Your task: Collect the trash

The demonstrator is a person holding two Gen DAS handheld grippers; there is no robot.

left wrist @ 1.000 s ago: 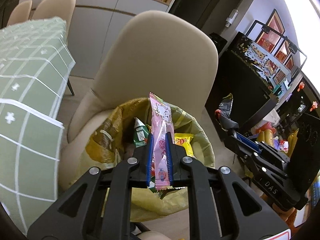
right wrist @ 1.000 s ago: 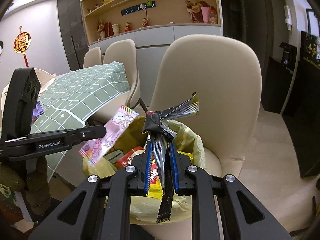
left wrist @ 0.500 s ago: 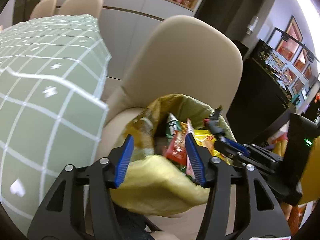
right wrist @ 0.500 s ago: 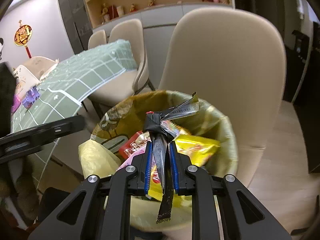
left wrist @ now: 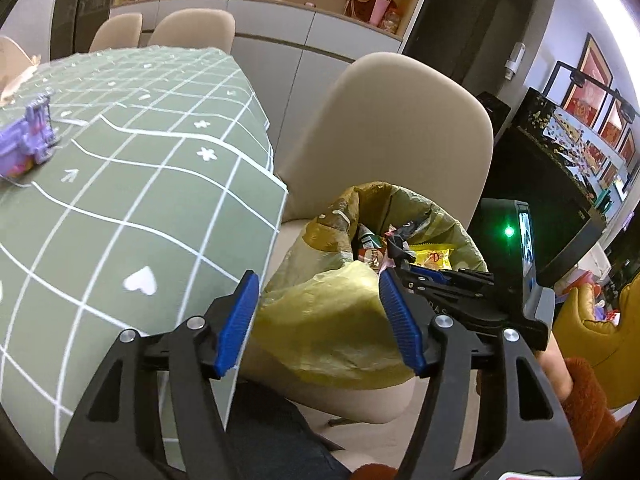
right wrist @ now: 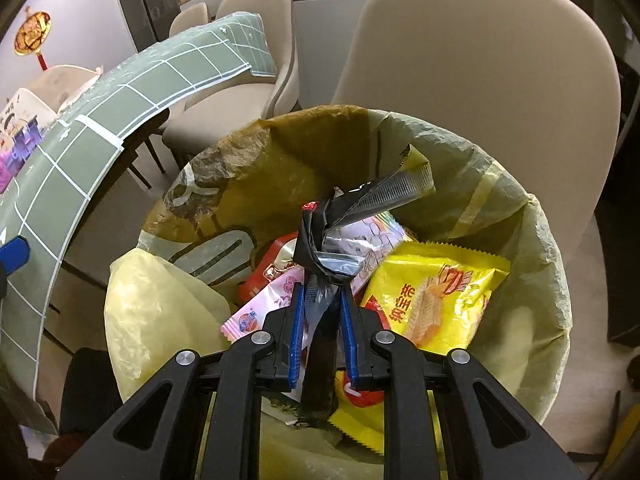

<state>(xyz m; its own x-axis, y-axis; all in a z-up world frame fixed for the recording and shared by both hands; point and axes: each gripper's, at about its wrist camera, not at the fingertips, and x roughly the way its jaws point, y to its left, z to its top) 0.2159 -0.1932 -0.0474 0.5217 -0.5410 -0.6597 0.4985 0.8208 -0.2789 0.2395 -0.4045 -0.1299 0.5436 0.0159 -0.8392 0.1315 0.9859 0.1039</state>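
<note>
A bin lined with a yellow trash bag (right wrist: 516, 216) stands on a beige chair (right wrist: 480, 64). Inside lie a pink wrapper (right wrist: 264, 300), a yellow snack packet (right wrist: 436, 292) and a red packet (right wrist: 276, 258). My right gripper (right wrist: 322, 300) is shut on a twisted black wrapper (right wrist: 320, 236) and holds it over the bin's mouth. My left gripper (left wrist: 318, 304) is open and empty, near the bag's (left wrist: 332, 320) front edge. The right gripper also shows in the left wrist view (left wrist: 408, 264), over the bin.
A table with a green checked cloth (left wrist: 120, 184) stands left of the chair, with a purple toy (left wrist: 28, 136) on it. More beige chairs (right wrist: 256, 20) stand behind. A dark cabinet (left wrist: 532, 184) and a yellow seat (left wrist: 600, 320) are at the right.
My left gripper opened and let the pink wrapper fall into the bin, then drew back toward the table. My right gripper moved down over the bin with the black wrapper.
</note>
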